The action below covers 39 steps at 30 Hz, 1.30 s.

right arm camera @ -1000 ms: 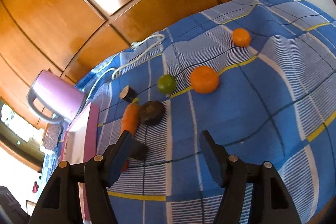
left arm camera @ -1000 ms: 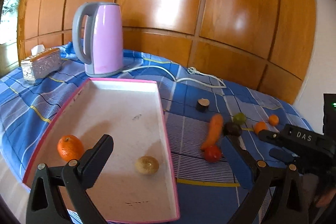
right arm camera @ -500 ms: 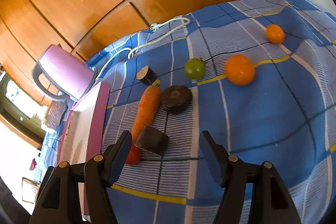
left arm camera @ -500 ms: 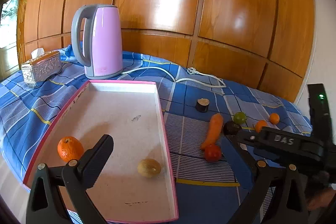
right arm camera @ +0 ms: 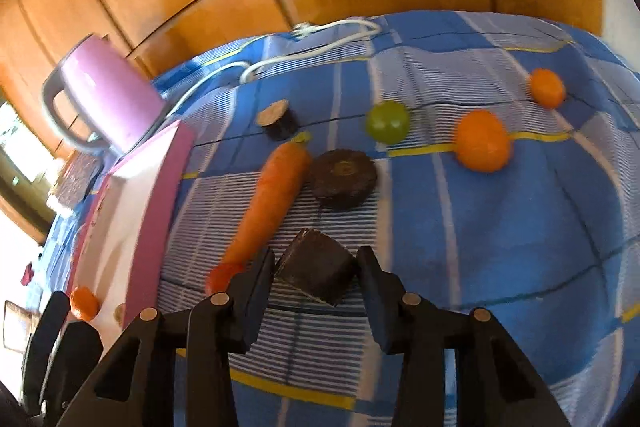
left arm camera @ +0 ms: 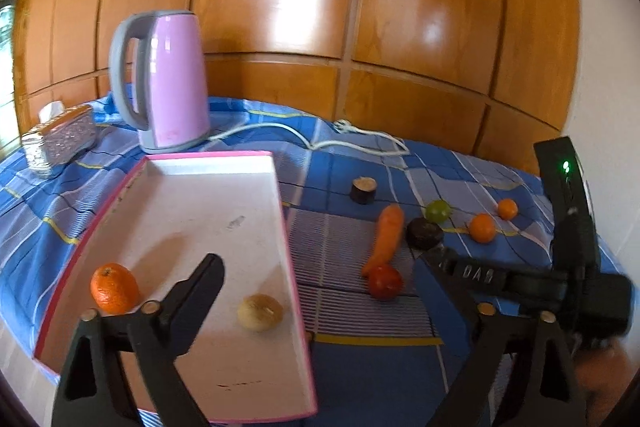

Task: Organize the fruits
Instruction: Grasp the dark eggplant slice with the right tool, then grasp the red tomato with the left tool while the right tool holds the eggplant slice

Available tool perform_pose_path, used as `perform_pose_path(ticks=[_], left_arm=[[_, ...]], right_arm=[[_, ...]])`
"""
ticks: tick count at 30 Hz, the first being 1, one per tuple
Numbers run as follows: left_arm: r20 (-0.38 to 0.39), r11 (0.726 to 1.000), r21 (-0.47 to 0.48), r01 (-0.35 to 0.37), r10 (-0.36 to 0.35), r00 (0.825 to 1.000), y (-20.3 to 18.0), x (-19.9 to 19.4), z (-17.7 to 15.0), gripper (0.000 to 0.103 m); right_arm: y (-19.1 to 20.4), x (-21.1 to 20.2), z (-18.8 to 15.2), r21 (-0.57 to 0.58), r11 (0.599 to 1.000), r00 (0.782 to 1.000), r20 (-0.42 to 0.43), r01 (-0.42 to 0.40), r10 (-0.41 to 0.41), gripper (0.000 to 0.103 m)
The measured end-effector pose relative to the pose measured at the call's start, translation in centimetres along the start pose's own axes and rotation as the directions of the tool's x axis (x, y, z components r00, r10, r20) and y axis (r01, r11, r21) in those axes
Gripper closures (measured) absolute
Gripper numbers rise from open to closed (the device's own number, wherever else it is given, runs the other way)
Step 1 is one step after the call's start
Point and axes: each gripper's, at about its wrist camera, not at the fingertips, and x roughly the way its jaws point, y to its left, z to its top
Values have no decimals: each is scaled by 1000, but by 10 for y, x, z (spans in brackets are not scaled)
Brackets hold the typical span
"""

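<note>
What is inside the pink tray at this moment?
The pink tray holds an orange near its left rim and a pale round fruit near its right rim. The left claw hangs open above, its fingers covering part of the near floor.

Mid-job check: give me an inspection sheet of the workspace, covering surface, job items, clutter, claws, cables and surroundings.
Surface: blue plaid cloth, wrinkled.
Tray: pink-rimmed tray holds an orange and a pale round fruit.
Loose on cloth: carrot, red fruit, green fruit, two oranges, dark disc, dark stub, dark chunk.
Clutter: kettle, tissue box.
Left claw: open, empty, above the tray's near end.
Right claw: its fingers flank the dark chunk closely; contact cannot be confirmed.
Cables: white cord, plug end lying on the cloth.
Surroundings: wood panelling, white wall at right.
</note>
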Motion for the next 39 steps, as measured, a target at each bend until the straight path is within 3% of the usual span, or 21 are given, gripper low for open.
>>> perform_pose_path(ticks=[2, 7, 10, 12, 14, 20, 31, 39], left_arm=[[-15, 1000, 21, 23, -23, 1000, -5, 2, -1, 19], [-65, 994, 84, 70, -65, 996, -20, 10, -5, 32], [-111, 989, 108, 101, -89, 990, -29, 19, -7, 46], [-158, 984, 112, 142, -123, 980, -33, 29, -8, 63], [-198, 978, 120, 174, -148, 969, -39, 38, -9, 71], [-255, 977, 122, 176, -141, 957, -47, 61, -8, 74], [-270, 977, 172, 126, -77, 960, -58, 89, -9, 76], [-248, 980, 69, 184, -162, 955, -45, 74, -5, 77]], right_arm=[[-13, -6, 1, 50, 997, 998, 13, 64, -65, 60], [-40, -16, 1, 177, 981, 996, 14, 83, -87, 60], [-43, -18, 1, 194, 976, 995, 17, 94, -99, 60], [-40, -17, 1, 184, 978, 994, 16, 103, -108, 60], [-37, -17, 1, 168, 979, 993, 16, 115, -119, 60], [-38, -15, 3, 170, 980, 994, 15, 107, -111, 60], [-34, -10, 6, 138, 983, 993, 8, 119, -121, 59], [-35, -10, 5, 139, 984, 993, 15, 113, -116, 59]])
